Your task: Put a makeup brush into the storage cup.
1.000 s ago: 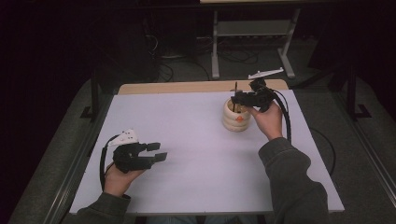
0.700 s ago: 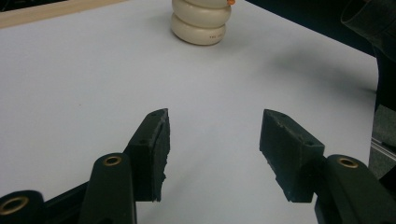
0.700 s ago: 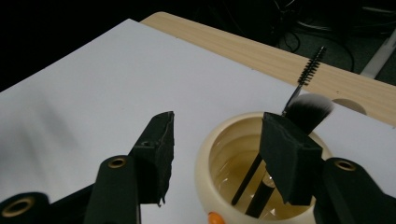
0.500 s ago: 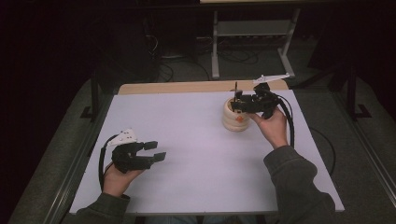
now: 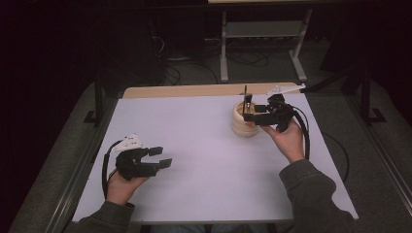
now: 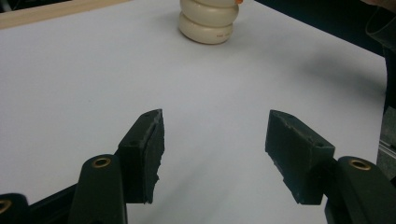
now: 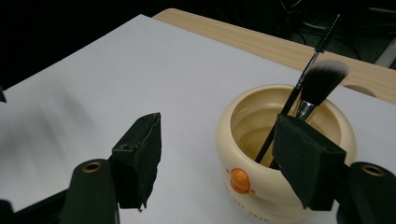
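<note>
The right gripper hangs with jaws apart beside the pot, which holds two brushes. The left gripper, also spread wide, hovers over bare table, well apart from it.

Laboratory recording station: white-topped table on grey carpet, loose floor cables, metal stand, dark surroundings.

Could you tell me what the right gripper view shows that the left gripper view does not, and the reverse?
Right gripper view: the inside of the cream pot, with a makeup brush and a thin black wand standing in it, an orange button on its front, and the open right tool.

Left gripper view: the open left tool over bare table, and the pot's ribbed outer wall from afar.

Both: the pot and the white table.
</note>
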A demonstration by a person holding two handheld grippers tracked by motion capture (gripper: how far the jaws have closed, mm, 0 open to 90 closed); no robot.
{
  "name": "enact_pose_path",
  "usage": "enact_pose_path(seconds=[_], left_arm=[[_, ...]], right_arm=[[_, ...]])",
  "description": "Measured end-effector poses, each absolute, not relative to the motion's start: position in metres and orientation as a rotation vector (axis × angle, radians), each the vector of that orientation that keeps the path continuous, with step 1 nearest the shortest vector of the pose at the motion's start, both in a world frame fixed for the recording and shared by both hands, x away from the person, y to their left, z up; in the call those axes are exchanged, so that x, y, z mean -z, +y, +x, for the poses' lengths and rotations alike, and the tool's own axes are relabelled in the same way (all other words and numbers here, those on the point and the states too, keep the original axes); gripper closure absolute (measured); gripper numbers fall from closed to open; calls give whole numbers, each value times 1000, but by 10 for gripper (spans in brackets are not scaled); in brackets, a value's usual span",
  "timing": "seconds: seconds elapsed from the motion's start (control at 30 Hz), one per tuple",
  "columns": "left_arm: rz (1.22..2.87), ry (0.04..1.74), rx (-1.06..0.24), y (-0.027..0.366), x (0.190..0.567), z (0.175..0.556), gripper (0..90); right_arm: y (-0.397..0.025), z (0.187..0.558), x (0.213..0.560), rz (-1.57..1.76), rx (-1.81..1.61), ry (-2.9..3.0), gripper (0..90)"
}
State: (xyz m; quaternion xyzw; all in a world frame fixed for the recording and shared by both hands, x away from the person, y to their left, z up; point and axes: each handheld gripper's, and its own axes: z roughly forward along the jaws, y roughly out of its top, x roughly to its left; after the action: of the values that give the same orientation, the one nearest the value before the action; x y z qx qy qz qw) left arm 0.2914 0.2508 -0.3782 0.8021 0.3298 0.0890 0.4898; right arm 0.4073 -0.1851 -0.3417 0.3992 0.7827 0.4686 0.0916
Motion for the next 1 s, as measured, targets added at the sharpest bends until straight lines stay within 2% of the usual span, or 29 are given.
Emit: enact_pose_path(seconds=[1.0], left_arm=[[1950, 822, -233, 255, 379, 293, 346]], right_arm=[[-188, 380, 366, 1185, -1342, 2345, 259]])
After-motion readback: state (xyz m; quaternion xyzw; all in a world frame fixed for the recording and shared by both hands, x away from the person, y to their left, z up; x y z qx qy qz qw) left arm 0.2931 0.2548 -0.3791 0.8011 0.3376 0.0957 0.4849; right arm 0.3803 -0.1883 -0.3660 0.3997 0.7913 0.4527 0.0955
